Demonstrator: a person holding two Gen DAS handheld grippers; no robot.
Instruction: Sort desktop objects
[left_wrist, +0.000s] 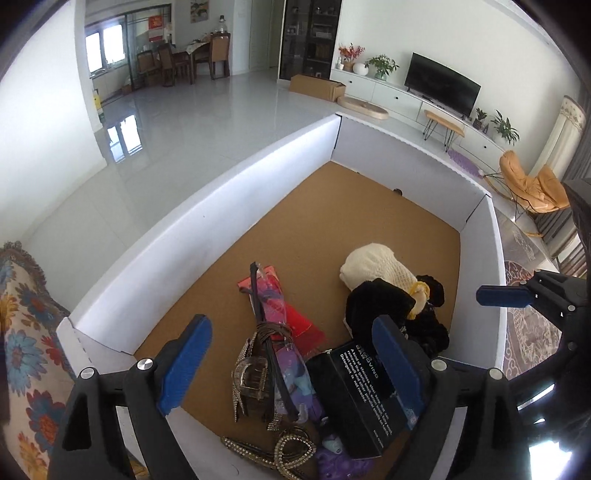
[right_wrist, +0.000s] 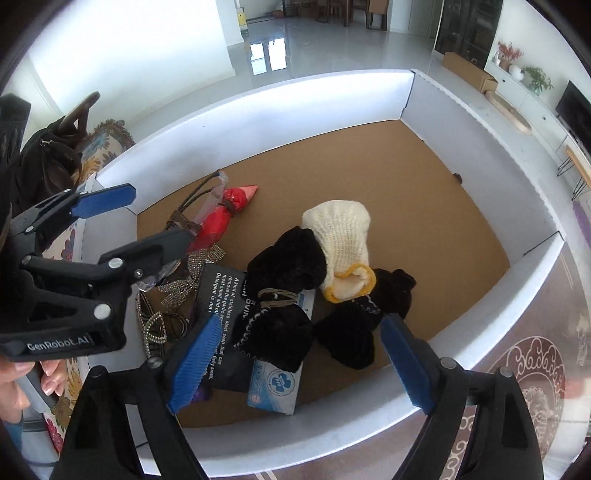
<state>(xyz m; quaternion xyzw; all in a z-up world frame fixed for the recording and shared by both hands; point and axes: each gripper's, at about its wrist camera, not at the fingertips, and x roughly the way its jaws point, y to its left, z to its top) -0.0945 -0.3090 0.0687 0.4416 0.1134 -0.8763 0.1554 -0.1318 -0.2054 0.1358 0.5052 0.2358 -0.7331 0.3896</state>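
Observation:
A white-walled tray with a cork floor (left_wrist: 369, 221) (right_wrist: 388, 177) holds a pile of objects at its near end. A cream knitted glove with a yellow cuff (left_wrist: 373, 266) (right_wrist: 340, 236) lies on black fuzzy fabric pieces (left_wrist: 380, 302) (right_wrist: 280, 266). A black box with white print (left_wrist: 358, 391) (right_wrist: 218, 291) lies beside a red packet (left_wrist: 295, 317) (right_wrist: 221, 218), rhinestone hair clips (left_wrist: 251, 376) (right_wrist: 184, 284) and a blue-white packet (right_wrist: 273, 384). My left gripper (left_wrist: 291, 365) is open above the clips and box. My right gripper (right_wrist: 299, 365) is open above the black fabric.
The tray's far half is bare cork, with a small dark hole at the far wall (left_wrist: 398, 191). A floral cushion (left_wrist: 26, 332) lies left of the tray. A patterned rug (right_wrist: 535, 369) lies to the right. Living-room furniture and a TV (left_wrist: 441, 83) stand beyond.

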